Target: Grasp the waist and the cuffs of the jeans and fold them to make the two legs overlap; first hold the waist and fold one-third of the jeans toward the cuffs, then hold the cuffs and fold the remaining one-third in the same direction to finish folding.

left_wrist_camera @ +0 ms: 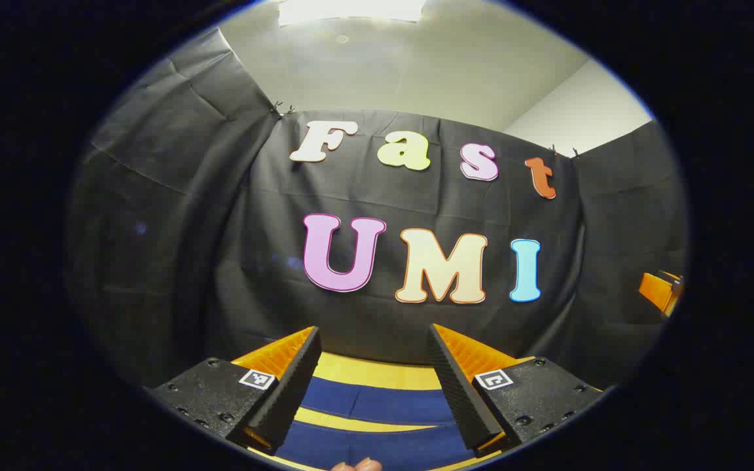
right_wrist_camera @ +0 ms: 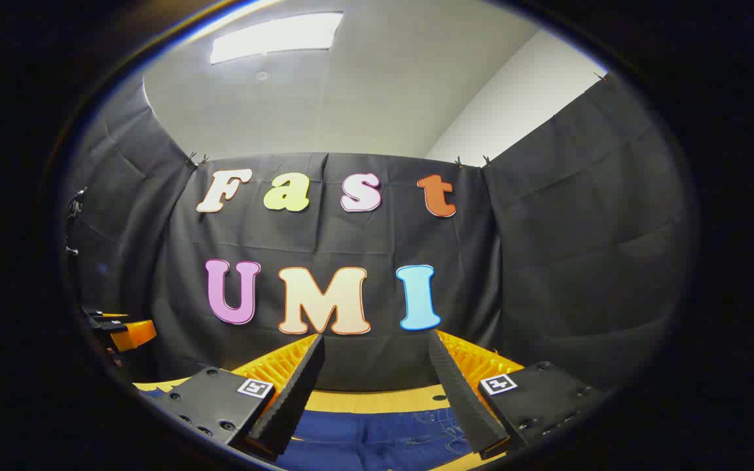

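Observation:
Blue jeans lie flat on a yellow table. In the left gripper view two blue leg bands (left_wrist_camera: 377,402) cross below my left gripper (left_wrist_camera: 374,331), with a yellow strip between them. The left gripper hangs above them, open, with nothing between its fingers. In the right gripper view the jeans (right_wrist_camera: 377,441) show pocket stitching under my right gripper (right_wrist_camera: 376,339), which is also open and holds nothing. Each gripper also appears far off at the edge of the other's view: the right gripper (left_wrist_camera: 662,291) and the left gripper (right_wrist_camera: 118,330).
The yellow table (left_wrist_camera: 377,373) runs back to the black cloth wall, which closes the booth on three sides. A fingertip of a hand (left_wrist_camera: 357,466) shows at the bottom edge of the left gripper view. Bare table (right_wrist_camera: 364,400) lies beyond the jeans.

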A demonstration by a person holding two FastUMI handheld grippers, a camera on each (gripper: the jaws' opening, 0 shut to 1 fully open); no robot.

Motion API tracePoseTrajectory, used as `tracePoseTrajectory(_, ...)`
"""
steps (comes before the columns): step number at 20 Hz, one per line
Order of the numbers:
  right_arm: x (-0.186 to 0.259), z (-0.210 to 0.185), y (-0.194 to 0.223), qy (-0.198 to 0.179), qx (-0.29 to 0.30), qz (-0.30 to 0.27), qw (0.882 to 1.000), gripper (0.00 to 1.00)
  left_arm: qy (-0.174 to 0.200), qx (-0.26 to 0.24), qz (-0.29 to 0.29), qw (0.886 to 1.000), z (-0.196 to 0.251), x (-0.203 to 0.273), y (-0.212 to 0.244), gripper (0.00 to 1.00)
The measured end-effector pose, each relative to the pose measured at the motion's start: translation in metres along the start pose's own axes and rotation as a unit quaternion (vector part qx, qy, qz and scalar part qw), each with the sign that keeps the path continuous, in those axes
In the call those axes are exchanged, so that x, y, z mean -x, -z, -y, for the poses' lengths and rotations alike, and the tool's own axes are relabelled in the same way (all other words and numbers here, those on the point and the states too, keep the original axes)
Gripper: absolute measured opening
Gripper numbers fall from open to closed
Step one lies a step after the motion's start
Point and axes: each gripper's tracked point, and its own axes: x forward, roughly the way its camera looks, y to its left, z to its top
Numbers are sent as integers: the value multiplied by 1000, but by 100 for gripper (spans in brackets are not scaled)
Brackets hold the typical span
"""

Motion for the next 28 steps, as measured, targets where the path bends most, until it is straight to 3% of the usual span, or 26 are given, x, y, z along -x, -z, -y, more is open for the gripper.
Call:
tracePoseTrajectory(15, -8, -3, 13, -2, -7, -1, 1000, 98, -9, -19, -18, 1000, -13, -1, 15, 94)
tracePoseTrajectory(19, -8, -12, 27, -3, -8, -13, 1000, 99, 3, -63, -38, 997, -28, 1, 37, 93)
tracePoseTrajectory(24, 0, -16, 50, 3, 0, -27, 1000, 99, 40, -146, -102, 983, -54, 19, 91, 95)
tracePoseTrajectory(25, 3, -16, 56, 6, 2, -31, 999, 99, 45, -167, -119, 978, -62, 24, 103, 100)
tracePoseTrajectory(28, 12, -12, 70, 17, 6, -44, 999, 98, 63, -236, -154, 957, -83, 30, 133, 95)
